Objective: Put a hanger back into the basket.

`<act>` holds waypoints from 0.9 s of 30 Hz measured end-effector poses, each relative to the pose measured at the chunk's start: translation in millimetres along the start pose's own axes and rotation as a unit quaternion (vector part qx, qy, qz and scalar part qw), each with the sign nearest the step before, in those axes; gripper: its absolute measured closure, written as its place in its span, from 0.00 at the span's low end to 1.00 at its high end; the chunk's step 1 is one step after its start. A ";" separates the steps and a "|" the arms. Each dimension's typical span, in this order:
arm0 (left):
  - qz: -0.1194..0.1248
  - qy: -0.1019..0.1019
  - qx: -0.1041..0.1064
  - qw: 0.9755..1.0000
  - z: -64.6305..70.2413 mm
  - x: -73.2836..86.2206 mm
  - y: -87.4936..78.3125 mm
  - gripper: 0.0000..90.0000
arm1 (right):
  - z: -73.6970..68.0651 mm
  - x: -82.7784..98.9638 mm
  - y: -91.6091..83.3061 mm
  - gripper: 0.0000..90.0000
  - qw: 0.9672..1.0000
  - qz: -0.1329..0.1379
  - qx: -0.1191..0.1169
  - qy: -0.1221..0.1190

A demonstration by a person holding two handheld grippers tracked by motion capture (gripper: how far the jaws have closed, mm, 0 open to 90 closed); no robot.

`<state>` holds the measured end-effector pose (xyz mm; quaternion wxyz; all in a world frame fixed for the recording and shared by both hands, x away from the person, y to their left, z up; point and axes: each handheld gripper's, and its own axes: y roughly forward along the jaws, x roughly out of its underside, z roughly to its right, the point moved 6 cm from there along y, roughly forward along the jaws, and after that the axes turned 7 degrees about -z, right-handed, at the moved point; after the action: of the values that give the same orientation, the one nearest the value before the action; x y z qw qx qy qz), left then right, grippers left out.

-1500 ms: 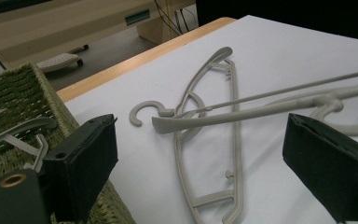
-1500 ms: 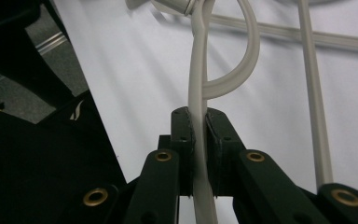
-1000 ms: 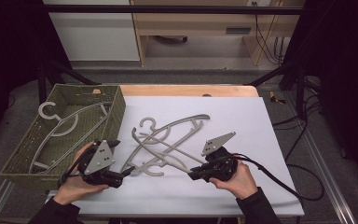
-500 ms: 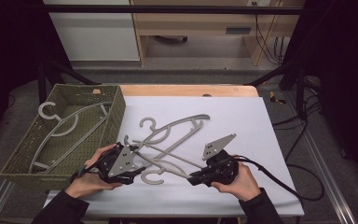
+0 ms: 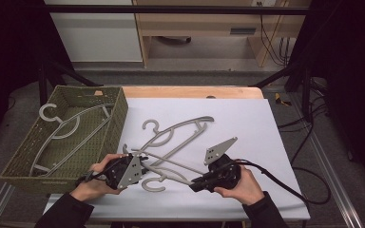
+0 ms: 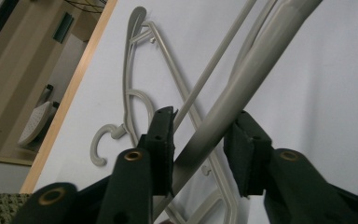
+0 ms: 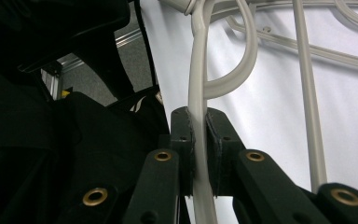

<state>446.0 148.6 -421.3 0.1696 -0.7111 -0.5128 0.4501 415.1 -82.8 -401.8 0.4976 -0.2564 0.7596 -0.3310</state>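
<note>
Hangers lie tangled on the white table top, and the near hanger is the one in hand: its long bar runs roughly left to right across the person's front, spanning the gap between the two grippers. The right gripper pinches that hanger's thin rod, jaws pressed tight on it with the hook curling just beyond. The left gripper straddles the other end: a thick grey arm of the hanger crosses slantwise between its jaws, which have just been closing; one pad touches it, while the other stands a little apart. The far hanger lies partly under it. The green basket, already holding one hanger, sits just left of the left gripper, so the bar would likely travel leftward, end first.
</note>
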 end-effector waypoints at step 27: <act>-0.003 -0.020 -0.002 1.000 7.4 -10.0 -15.0 0.90 | 14.0 -7.3 -28.5 0.85 0.995 0.081 0.058 0.002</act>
<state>430.7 144.4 -410.1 0.1594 -0.7006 -0.5194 0.4625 432.5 -99.5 -379.9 0.5352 -0.1640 0.7585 -0.3336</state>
